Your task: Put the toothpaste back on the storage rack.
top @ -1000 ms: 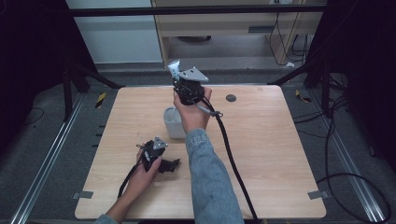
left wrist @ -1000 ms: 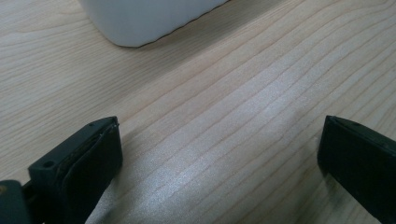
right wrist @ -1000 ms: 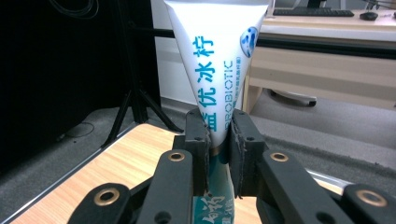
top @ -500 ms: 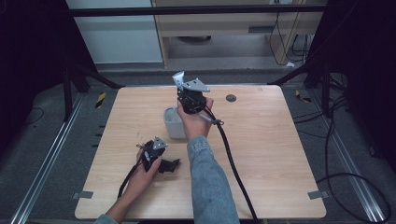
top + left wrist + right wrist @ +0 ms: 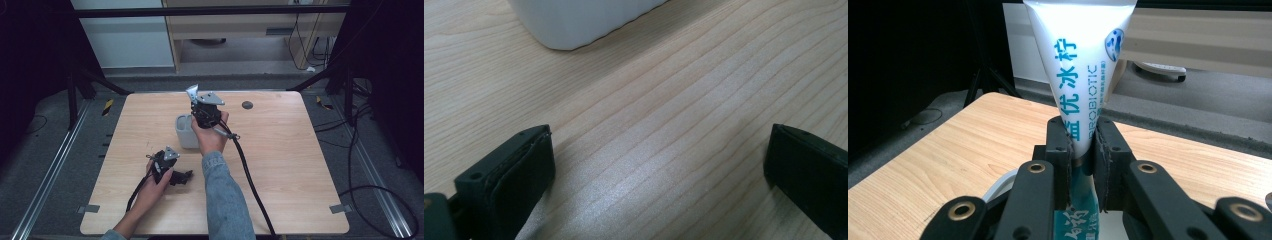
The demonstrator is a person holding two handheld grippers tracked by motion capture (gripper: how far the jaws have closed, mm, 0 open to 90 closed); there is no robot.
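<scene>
Right gripper view, tube (image 5: 1083,75) clamped between fingers (image 5: 1060,150)

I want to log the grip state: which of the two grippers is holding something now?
The right gripper: its jaws are shut on a white tube above the white cup. The left gripper is open over bare table.

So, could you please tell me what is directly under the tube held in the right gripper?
The right gripper clamps a white tube upright. Beneath it, a curved white cup rim shows above the wooden table. The tube's lower end and the cup's inside are covered by the gripper.
</scene>
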